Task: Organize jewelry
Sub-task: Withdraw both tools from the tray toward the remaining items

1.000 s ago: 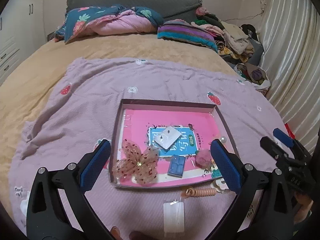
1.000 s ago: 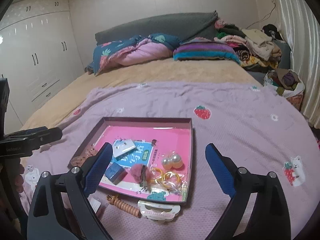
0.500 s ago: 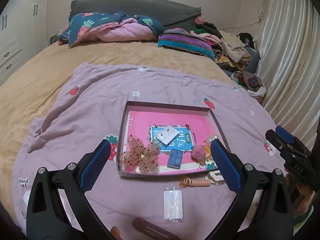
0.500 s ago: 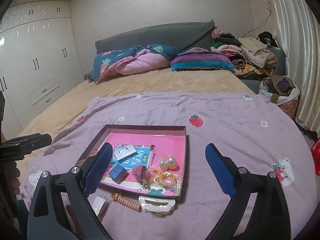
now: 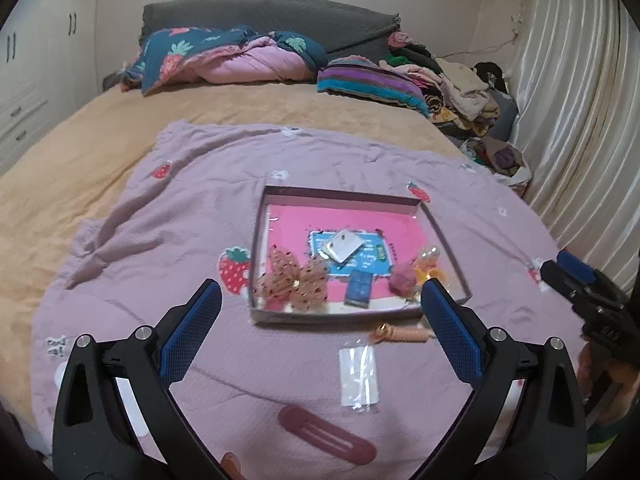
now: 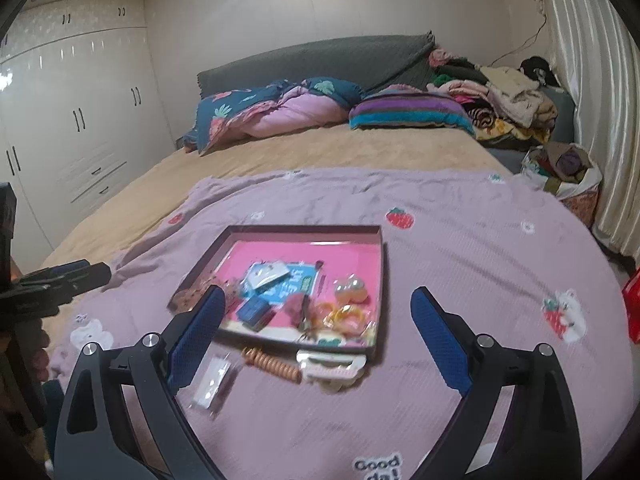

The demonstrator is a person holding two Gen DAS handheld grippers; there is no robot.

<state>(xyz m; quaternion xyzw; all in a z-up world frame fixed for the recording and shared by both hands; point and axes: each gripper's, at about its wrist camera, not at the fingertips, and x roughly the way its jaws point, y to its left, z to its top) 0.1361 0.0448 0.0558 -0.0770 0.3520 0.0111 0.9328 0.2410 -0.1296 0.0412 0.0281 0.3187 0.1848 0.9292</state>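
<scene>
Shallow pink-lined tray (image 5: 344,194) of small accessories on a lilac blanket (image 5: 168,216) spread over the bed.

The tray holds a lace bow (image 5: 294,280), a blue box (image 5: 359,289) and a white card (image 5: 343,245). A coiled hair tie (image 5: 400,334), clear packet (image 5: 359,376) and dark pink clip (image 5: 326,440) lie between the tray and the left tool (image 5: 320,340). Both the left tool and the right tool (image 6: 316,344) are wide open, gripping nothing.

Jewelry tray (image 6: 382,280) on lilac blanket (image 6: 460,248)
</scene>
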